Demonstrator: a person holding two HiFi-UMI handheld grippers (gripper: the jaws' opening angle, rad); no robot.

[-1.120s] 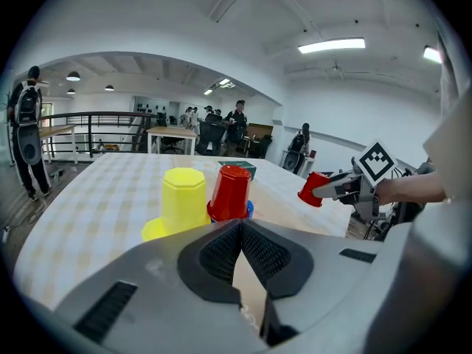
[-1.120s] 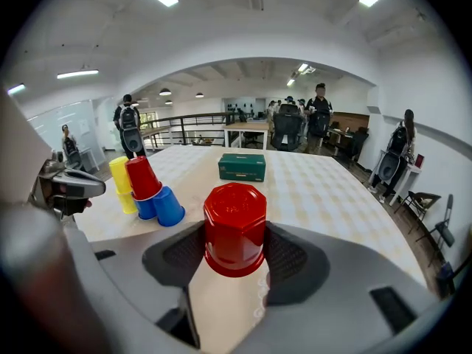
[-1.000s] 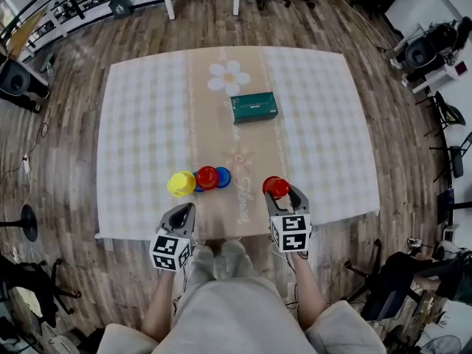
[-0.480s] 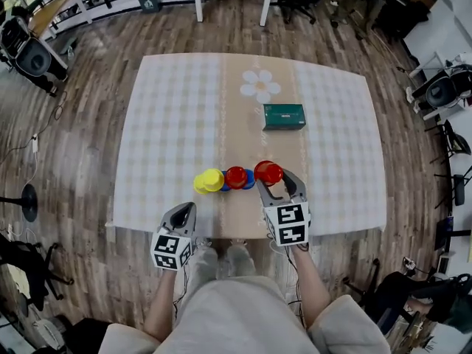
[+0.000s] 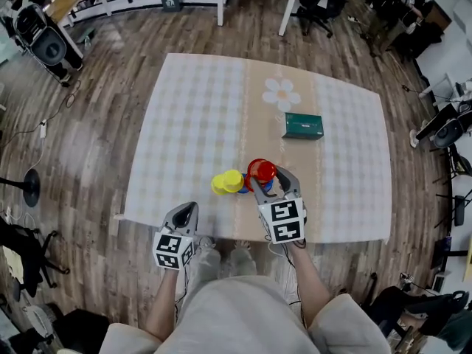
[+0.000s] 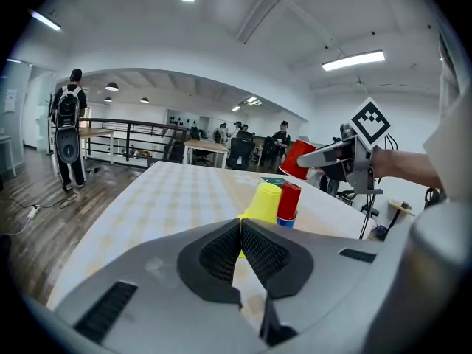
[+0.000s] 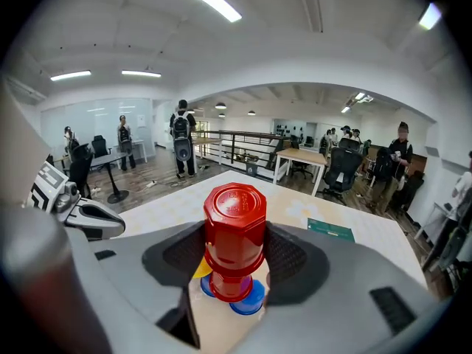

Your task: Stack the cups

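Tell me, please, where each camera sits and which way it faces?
Head view: on the person's head, looking steeply down at the table; shows forearms, legs, the left hand-held gripper and right hand-held gripper.
Left gripper view: on the left hand-held gripper, looking along its shut jaws at the yellow cup.
Right gripper view: on the right hand-held gripper, looking along jaws clamped on a red cup toward the green box.
Shared: each gripper view catches the other hand-held gripper; all three show the yellow cup.

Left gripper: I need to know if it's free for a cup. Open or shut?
Shut and empty: in its own view the left gripper has its jaws touching, nothing between them.
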